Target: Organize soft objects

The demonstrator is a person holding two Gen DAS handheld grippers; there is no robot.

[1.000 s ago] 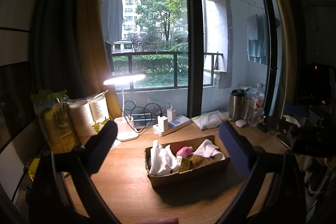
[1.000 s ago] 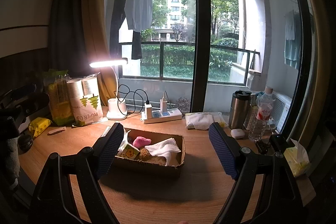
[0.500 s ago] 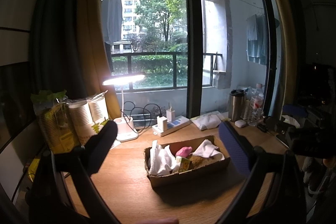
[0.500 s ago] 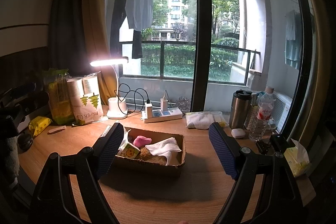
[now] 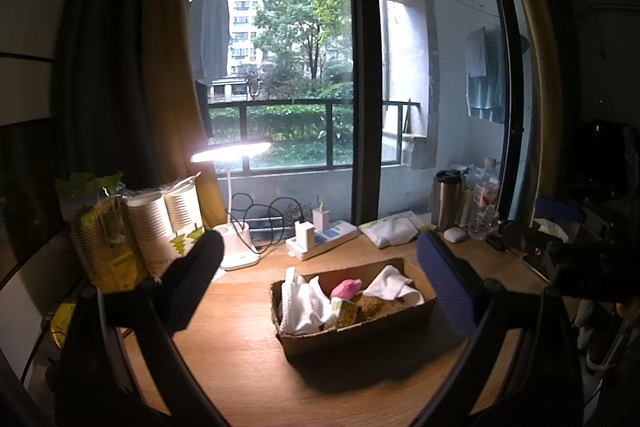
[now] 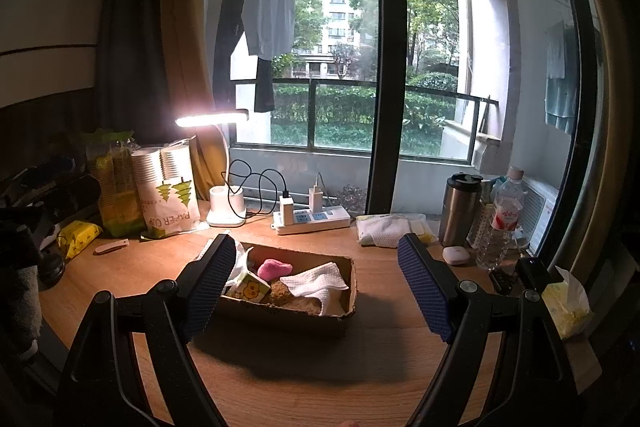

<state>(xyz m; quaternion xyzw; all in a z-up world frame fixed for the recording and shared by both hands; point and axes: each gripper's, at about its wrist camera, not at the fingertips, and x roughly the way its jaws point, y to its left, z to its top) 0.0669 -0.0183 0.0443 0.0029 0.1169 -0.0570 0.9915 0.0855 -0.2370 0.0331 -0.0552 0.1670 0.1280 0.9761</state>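
Both claws, left gripper (image 5: 320,283) and right gripper (image 6: 316,289), hang released above the cardboard box (image 6: 288,313) at frame centre; lamp (image 6: 224,203), power strip (image 6: 310,221) and what looks like a folded cloth (image 6: 384,231) sit behind.

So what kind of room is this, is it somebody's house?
Probably a home desk by a balcony window. A lit desk lamp and a power strip sit on the wooden desk, and a shirt hangs drying outside the glass.
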